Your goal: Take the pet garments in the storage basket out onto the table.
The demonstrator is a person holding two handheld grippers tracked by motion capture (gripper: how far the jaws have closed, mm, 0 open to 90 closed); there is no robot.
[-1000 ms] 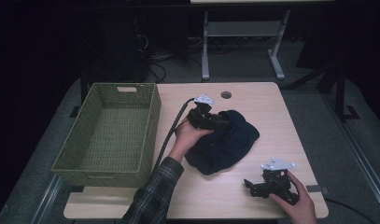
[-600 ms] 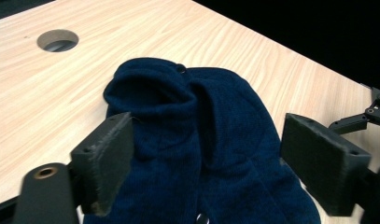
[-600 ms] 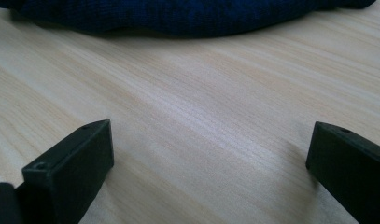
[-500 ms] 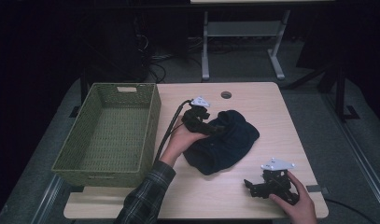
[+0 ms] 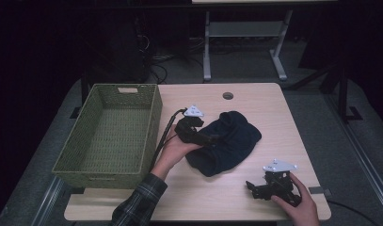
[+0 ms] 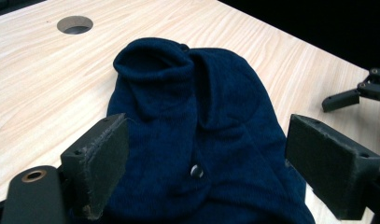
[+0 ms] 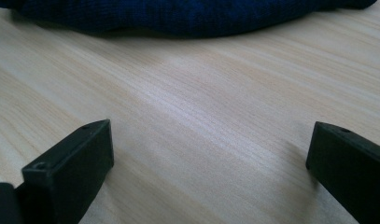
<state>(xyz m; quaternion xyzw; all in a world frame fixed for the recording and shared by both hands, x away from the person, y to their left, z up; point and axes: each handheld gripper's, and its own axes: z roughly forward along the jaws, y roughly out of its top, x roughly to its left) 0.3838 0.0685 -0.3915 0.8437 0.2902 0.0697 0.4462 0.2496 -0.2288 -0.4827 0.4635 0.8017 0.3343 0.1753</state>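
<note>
A light wood-grain desk [image 5: 255, 101] stands in a dark room, with a round hole [image 5: 227, 95] near its far edge. At its left sits a rectangular green woven basket [image 5: 109, 136]. The left gripper [image 5: 209, 139] spreads its fingers [image 6: 101, 161] wide over a crumpled navy knit garment [image 5: 229, 141] at desk centre. The right gripper [image 5: 254, 187] rests near the front right corner, fingers [image 7: 78, 161] wide apart above bare wood.

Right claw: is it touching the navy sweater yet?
Apart. In the high view, bare table lies between the right claw and the navy sweater; the right gripper view shows open jaws over wood.
</note>
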